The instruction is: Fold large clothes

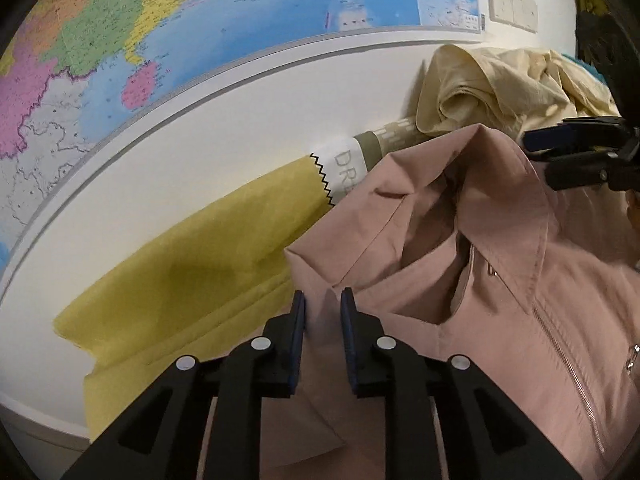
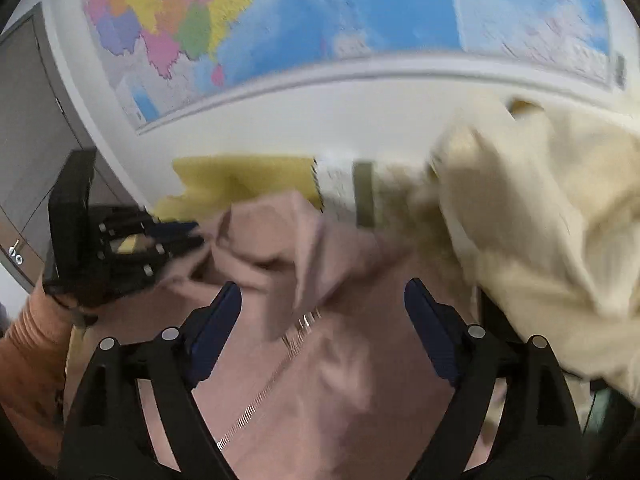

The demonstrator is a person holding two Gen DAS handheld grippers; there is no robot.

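Note:
A pink zip-up jacket (image 1: pixel 500 280) lies crumpled on a yellow-green cloth (image 1: pixel 192 272), collar up and zipper (image 1: pixel 560 344) running down its front. My left gripper (image 1: pixel 322 300) is shut on a fold at the jacket's left shoulder edge. The right wrist view shows the same gripper (image 2: pixel 176 236) at the left, pinching the pink edge. My right gripper (image 2: pixel 323 290) stands wide open over the jacket (image 2: pixel 340 380); the collar sits between its fingers without touching the pads. From the left wrist view the right gripper (image 1: pixel 536 148) enters at the right by the collar.
A heap of cream clothing (image 1: pixel 500 88) lies behind and right of the jacket, close to my right fingers (image 2: pixel 428 320). A large map (image 1: pixel 200 20) hangs on the white wall with sockets (image 1: pixel 512 2) beside it. A grey door (image 2: pixel 36 120) stands at the left. A person's orange sleeve (image 2: pixel 24 344) holds the left gripper.

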